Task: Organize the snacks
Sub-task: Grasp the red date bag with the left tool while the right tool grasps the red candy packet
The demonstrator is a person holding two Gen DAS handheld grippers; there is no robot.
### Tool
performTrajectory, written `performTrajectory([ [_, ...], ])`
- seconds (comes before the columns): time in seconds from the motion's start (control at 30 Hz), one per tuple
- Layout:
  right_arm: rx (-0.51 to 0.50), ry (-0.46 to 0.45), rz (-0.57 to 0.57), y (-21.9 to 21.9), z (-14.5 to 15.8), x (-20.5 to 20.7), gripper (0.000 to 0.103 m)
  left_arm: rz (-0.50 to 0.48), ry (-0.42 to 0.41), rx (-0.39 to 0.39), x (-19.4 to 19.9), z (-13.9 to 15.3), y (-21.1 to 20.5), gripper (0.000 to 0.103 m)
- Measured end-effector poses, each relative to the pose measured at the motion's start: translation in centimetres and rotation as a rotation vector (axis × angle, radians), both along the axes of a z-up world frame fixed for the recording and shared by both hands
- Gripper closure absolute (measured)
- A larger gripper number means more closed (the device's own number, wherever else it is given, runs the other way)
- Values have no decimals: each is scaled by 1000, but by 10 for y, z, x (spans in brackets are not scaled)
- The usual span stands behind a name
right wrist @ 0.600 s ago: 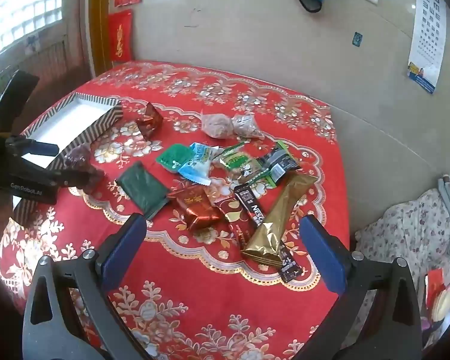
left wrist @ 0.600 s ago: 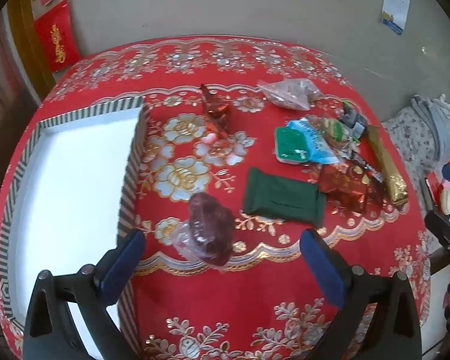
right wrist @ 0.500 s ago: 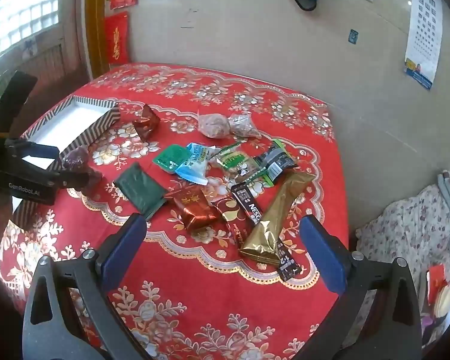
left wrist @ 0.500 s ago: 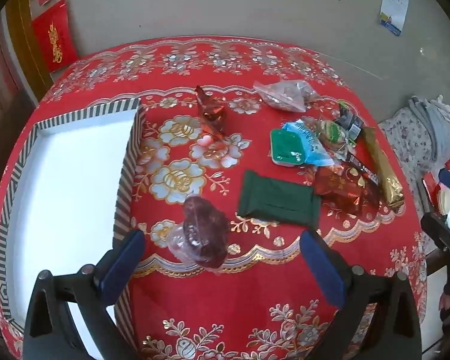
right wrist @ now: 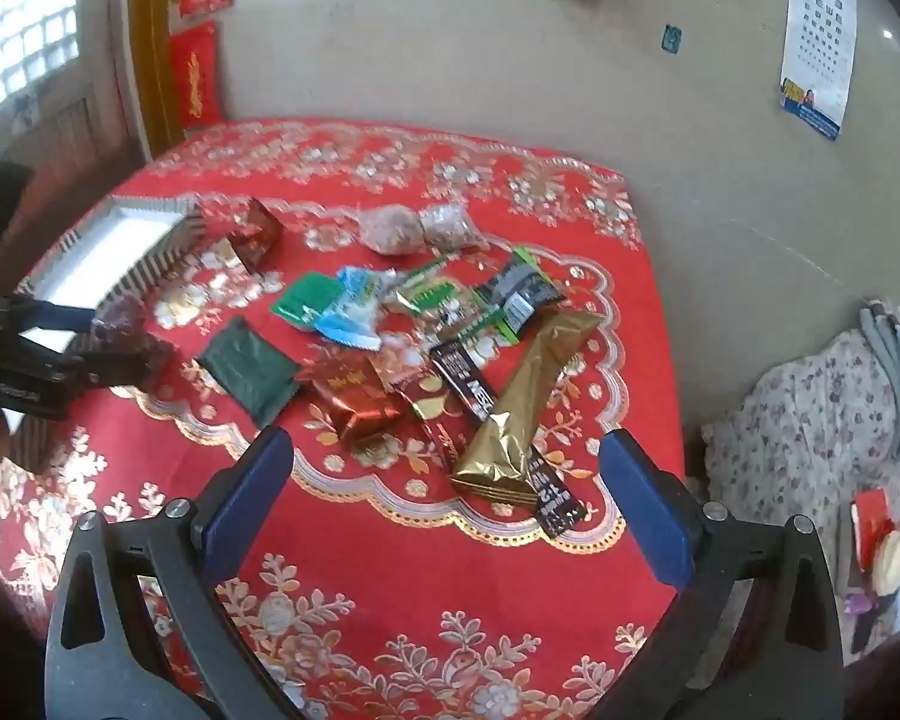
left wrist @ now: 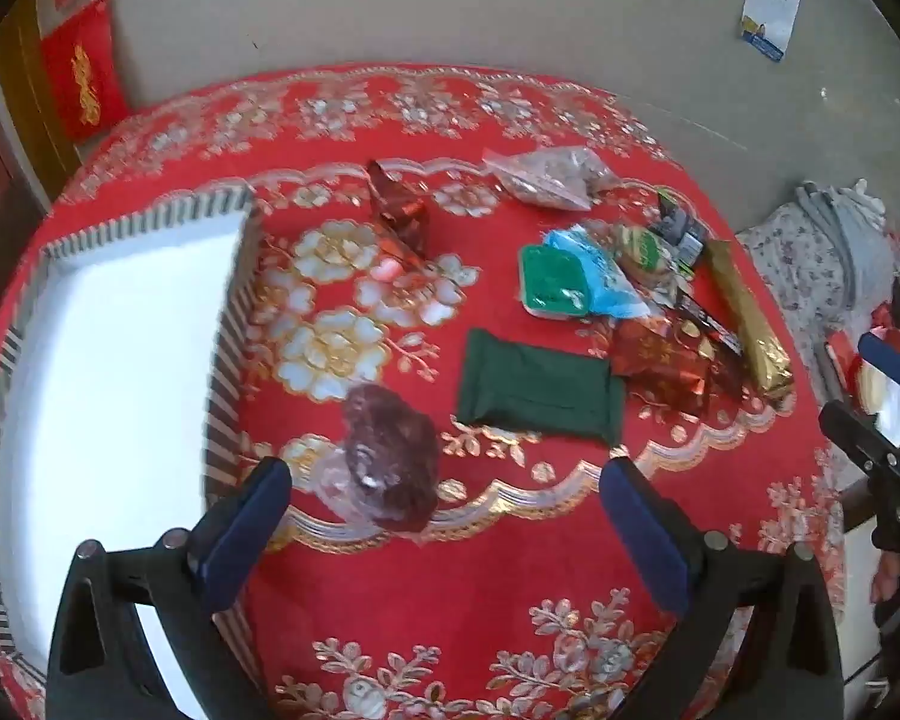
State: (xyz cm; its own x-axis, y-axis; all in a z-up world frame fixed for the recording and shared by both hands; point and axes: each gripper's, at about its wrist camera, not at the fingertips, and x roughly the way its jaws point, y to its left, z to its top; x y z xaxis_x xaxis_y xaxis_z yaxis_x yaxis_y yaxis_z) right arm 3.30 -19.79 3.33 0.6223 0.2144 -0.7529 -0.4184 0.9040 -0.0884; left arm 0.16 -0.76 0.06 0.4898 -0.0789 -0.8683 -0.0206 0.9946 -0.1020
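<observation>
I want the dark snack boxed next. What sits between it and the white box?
Nothing visible: the dark snack lies right beside the box wall, between the open left gripper's fingers, with only tablecloth between.

Left tool (left wrist: 438,504) — black frame, blue pads, silver screws

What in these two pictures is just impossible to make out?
- White box, left wrist view: its near end is cut off behind the left gripper.
- Black sachet, right wrist view: partly hidden under the gold bar.
- Dark snack in clear wrap: what it is cannot be told.
- Packet lettering: too small and blurred.
</observation>
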Motion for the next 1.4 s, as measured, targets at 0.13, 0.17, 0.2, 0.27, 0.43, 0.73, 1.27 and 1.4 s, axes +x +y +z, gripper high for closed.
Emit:
performTrajectory([
  [0.13,-24,9,-13,4,-3,2,0,-20,-56,87,-4,12,-6,0],
  [0.17,-30,14,-19,4,-4,2,0,-31,-73,92,-5,15,-8,0],
  [0.2,-33,16,-22,4,-4,3,0,-42,-96,100,-7,19,-11,0],
  [0.27,-45,24,-31,4,-5,3,0,-60,-127,105,-10,28,-16,0],
  [0.43,-47,39,-38,3,-6,4,0,-60,-218,99,-18,47,-22,0],
  [0.73,-41,42,-14,6,-6,5,0,-104,-229,57,-18,35,-19,0],
  [1.27,203,101,344,50,-25,23,1,-95,-26,-13,-7,-20,-14,0],
  [1.4,128,104,391,62,-39,31,5,-136,-146,108,-27,-14,-16,0],
])
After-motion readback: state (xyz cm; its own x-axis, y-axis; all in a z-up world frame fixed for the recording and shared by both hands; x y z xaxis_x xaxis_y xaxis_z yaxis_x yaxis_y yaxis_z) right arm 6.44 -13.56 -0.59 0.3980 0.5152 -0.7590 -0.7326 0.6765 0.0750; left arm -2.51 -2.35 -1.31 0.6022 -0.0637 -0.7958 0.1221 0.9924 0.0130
